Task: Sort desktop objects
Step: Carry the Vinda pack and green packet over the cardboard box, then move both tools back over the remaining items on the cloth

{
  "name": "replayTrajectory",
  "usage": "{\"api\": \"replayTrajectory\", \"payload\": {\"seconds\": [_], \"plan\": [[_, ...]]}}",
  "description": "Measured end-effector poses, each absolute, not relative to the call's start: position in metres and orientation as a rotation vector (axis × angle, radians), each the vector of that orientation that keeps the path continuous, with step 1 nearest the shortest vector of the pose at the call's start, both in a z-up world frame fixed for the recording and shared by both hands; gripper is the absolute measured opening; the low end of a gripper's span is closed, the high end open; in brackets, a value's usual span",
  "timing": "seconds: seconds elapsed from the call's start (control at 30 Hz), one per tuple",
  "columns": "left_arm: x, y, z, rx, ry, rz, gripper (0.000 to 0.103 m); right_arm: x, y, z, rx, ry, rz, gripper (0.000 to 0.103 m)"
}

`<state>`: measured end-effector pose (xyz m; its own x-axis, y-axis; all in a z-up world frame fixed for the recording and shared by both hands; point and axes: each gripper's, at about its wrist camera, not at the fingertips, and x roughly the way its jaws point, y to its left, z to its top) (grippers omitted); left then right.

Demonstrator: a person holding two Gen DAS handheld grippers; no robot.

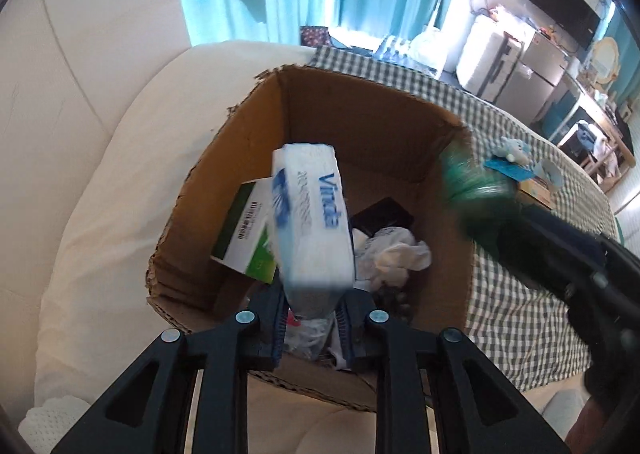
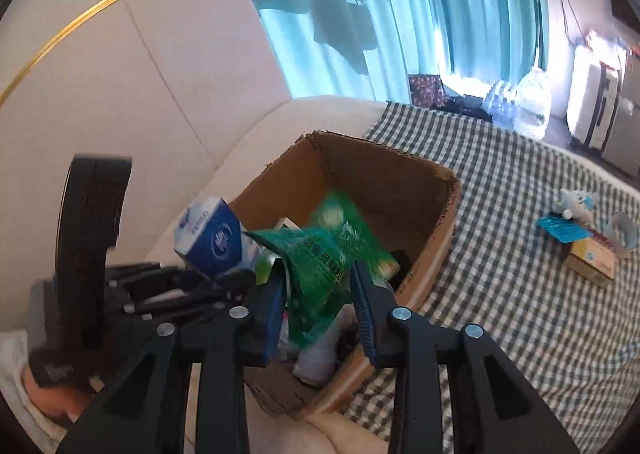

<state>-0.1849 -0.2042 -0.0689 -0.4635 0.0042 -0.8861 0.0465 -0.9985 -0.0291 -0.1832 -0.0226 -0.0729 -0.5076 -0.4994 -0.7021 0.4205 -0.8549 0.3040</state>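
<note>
- Right now the tissue pack (image 1: 312, 214), white with blue "Vinda" lettering, sits between the blue pads of the left gripper (image 1: 312, 324), its near end pinched there and its far end sticking out over the open cardboard box (image 1: 360, 110).
- The left gripper is clamped on that pack; in the right wrist view the same pack (image 2: 214, 240) shows as a blue-and-white end poking up at the box's left rim.
- The green packet (image 2: 320, 266), crinkly and printed with white characters, hangs between the fingers of the right gripper (image 2: 318, 318), which are closed on its lower part, and it too is held above the box (its top edge flops over to the left).
- From the left wrist view the green packet (image 1: 472, 182) is a blur just beyond the box's right wall, at the tip of the right gripper's dark body.
- Inside the box lie a green-and-white carton (image 1: 248, 230), a black item (image 1: 384, 216) and some crumpled white wrapping (image 1: 396, 254).
- The box stands at the edge of a checked cloth (image 2: 512, 254), beside a white cushion (image 1: 120, 174).
- Well apart on the cloth are a small blue-and-white plush toy (image 2: 574, 204), a blue card (image 2: 562, 230) and a small yellowish box (image 2: 592, 260).
</note>
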Motion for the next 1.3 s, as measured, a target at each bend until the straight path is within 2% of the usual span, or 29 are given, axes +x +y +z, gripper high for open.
{"api": "replayTrajectory", "payload": {"seconds": [0.03, 0.07, 0.13, 0.17, 0.23, 0.5, 0.7, 0.83, 1.1, 1.3], "plan": [[-0.186, -0.209, -0.072, 1.622, 0.084, -2.657, 0.036, -0.189, -0.024, -0.074, 1.138, -0.154, -2.342, 0.048], [-0.185, -0.211, -0.075, 1.634, 0.090, -2.653, 0.058, -0.195, -0.022, -0.076, 1.144, -0.188, -2.360, 0.063], [-0.183, -0.212, -0.079, 1.633, 0.082, -2.637, 0.082, -0.202, -0.016, -0.078, 1.162, -0.242, -2.380, 0.065], [-0.182, -0.211, -0.080, 1.620, 0.070, -2.634, 0.088, -0.202, -0.010, -0.079, 1.163, -0.276, -2.381, 0.065], [-0.177, -0.206, -0.081, 1.608, 0.033, -2.619, 0.093, -0.195, 0.004, -0.080, 1.154, -0.311, -2.408, 0.065], [-0.155, -0.160, -0.077, 1.592, 0.023, -2.675, 0.093, -0.129, 0.100, -0.098, 1.175, -0.420, -2.579, 0.066], [-0.130, -0.096, -0.066, 1.524, -0.027, -2.807, 0.096, -0.070, 0.173, -0.097, 1.160, -0.377, -2.771, 0.074], [-0.114, -0.053, -0.060, 1.476, -0.070, -2.864, 0.097, -0.042, 0.212, -0.090, 1.119, -0.425, -2.854, 0.079], [-0.104, 0.006, -0.063, 1.440, -0.198, -2.915, 0.097, -0.018, 0.264, -0.091, 1.089, -0.577, -2.917, 0.083], [-0.121, 0.024, -0.085, 1.548, -0.129, -2.895, 0.097, -0.023, 0.283, -0.107, 1.146, -0.624, -2.896, 0.083]]}}
